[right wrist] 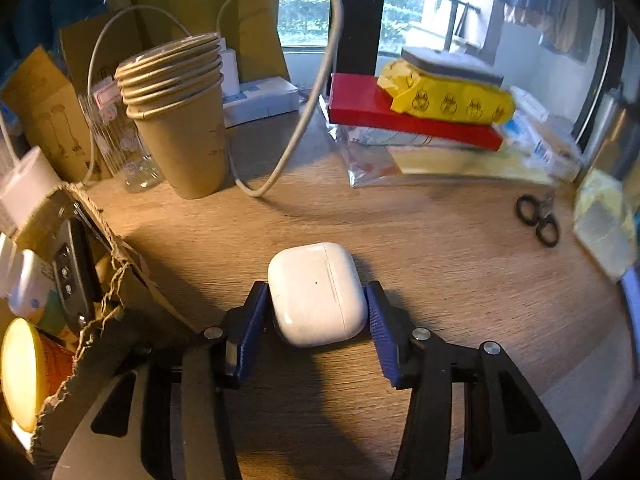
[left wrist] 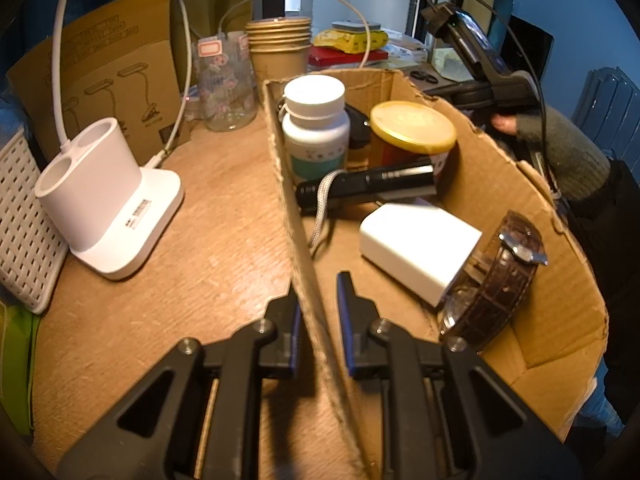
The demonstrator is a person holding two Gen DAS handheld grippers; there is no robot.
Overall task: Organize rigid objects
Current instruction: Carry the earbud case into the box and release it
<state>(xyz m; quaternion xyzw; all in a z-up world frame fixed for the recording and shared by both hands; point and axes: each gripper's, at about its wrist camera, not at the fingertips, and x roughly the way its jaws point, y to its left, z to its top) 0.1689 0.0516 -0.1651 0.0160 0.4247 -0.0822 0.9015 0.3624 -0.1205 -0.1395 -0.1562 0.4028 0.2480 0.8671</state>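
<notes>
A cardboard box (left wrist: pixel 500 184) holds a white pill bottle (left wrist: pixel 316 132), a yellow-lidded jar (left wrist: pixel 412 128), a black flashlight (left wrist: pixel 372 188), a white charger block (left wrist: pixel 416 252) and a brown-strapped watch (left wrist: pixel 504 280). My left gripper (left wrist: pixel 318 304) straddles the box's left wall, its jaws close on either side of the cardboard edge. My right gripper (right wrist: pixel 316 304) has its blue pads against both sides of a white earbud case (right wrist: pixel 316 292) on the wooden table (right wrist: pixel 440 240), to the right of the box (right wrist: pixel 100 280).
A white lamp base with holder (left wrist: pixel 100 200) and a white woven basket (left wrist: pixel 24 224) stand left of the box. Stacked paper cups (right wrist: pixel 180 120), a looping white cable (right wrist: pixel 304 120), a red and yellow stack (right wrist: pixel 420 104) and black scissors (right wrist: pixel 538 220) lie at the table's back.
</notes>
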